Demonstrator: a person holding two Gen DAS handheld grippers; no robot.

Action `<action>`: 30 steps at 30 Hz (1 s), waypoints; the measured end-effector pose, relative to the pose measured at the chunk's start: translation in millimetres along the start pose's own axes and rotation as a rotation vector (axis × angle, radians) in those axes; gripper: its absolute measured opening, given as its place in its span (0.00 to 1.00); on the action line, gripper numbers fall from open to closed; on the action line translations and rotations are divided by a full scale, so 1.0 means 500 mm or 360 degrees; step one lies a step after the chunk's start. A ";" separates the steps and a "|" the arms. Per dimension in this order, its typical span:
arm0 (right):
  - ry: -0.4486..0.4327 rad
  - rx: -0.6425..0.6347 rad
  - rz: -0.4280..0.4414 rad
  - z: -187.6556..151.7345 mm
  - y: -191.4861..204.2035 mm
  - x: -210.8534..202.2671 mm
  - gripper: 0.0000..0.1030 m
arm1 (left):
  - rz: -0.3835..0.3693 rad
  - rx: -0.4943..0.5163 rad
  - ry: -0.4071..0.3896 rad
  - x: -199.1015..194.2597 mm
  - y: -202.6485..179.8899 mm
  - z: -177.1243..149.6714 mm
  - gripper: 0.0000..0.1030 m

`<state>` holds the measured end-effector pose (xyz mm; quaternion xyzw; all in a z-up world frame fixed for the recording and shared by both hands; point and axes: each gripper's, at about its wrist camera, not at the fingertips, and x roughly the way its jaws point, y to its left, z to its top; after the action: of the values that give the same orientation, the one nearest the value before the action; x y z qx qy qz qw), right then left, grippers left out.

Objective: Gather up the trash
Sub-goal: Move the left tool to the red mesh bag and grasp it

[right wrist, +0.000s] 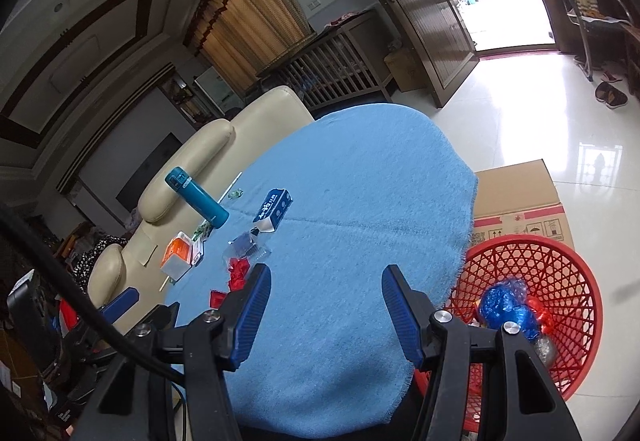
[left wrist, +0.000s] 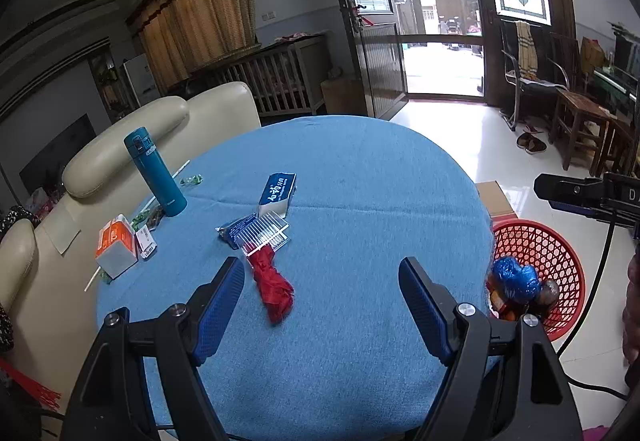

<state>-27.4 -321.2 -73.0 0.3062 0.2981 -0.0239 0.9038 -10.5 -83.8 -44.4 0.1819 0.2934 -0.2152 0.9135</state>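
Left hand-held gripper (left wrist: 322, 277): black plastic frame, two angled arms, triangular cut-outs in the lower struts. Fingers (left wrist: 218, 309) carry blue ribbed rubber pads on the inner faces. Round silver screw heads at the finger pivots. Right hand-held gripper (right wrist: 326, 289): same build, black frame, blue textured fingers (right wrist: 250, 315), silver screws. A thick black cable (right wrist: 80, 305) crosses its lower left corner.

On the table (left wrist: 340, 169), the crumpled bag (left wrist: 272, 287) lies near centre; the clear tray (left wrist: 262, 235) touches it at 12 o'clock, the carton (left wrist: 278, 193) beyond that. The flask (left wrist: 154, 171) stands at 10 o'clock, the small box (left wrist: 116, 245) at 9. The basket (left wrist: 540, 265) sits on the floor at 3 o'clock, wrappers (left wrist: 516, 281) inside
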 end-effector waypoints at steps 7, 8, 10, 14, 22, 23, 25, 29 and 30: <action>0.0012 0.0019 -0.0005 -0.003 -0.007 0.007 0.60 | 0.0007 0.0000 0.0069 0.020 0.001 -0.011 0.78; 0.0014 0.0023 -0.0003 -0.004 -0.008 0.009 0.60 | 0.0002 -0.0006 0.0082 0.023 0.003 -0.012 0.78; 0.0023 0.0028 0.0000 -0.005 -0.009 0.012 0.60 | -0.0026 -0.0032 0.0125 0.033 0.010 -0.017 0.78; 0.0027 0.0016 -0.0005 -0.007 -0.009 0.014 0.60 | 0.0005 -0.0113 0.0203 0.057 0.049 -0.036 0.78; 0.0054 0.0058 -0.0010 -0.013 -0.024 0.028 0.60 | 0.0119 -0.0379 0.0358 0.115 0.180 -0.079 0.78; 0.0059 0.0056 -0.0009 -0.015 -0.022 0.030 0.60 | 0.0123 -0.0424 0.0373 0.123 0.198 -0.081 0.78; 0.0063 0.0043 -0.0008 -0.017 -0.018 0.034 0.60 | 0.0092 -0.0516 0.0385 0.140 0.228 -0.080 0.78; 0.0079 0.0034 -0.0008 -0.021 -0.014 0.041 0.60 | -0.0038 -0.0646 0.0407 0.179 0.252 -0.068 0.78; 0.0082 0.0036 -0.0010 -0.022 -0.015 0.043 0.60 | -0.0080 -0.0661 0.0406 0.189 0.252 -0.064 0.78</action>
<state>-17.1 -317.9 -95.8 0.3160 0.3220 -0.0221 0.8922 107.3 9.6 -101.0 0.0085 0.4487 -0.1481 0.8813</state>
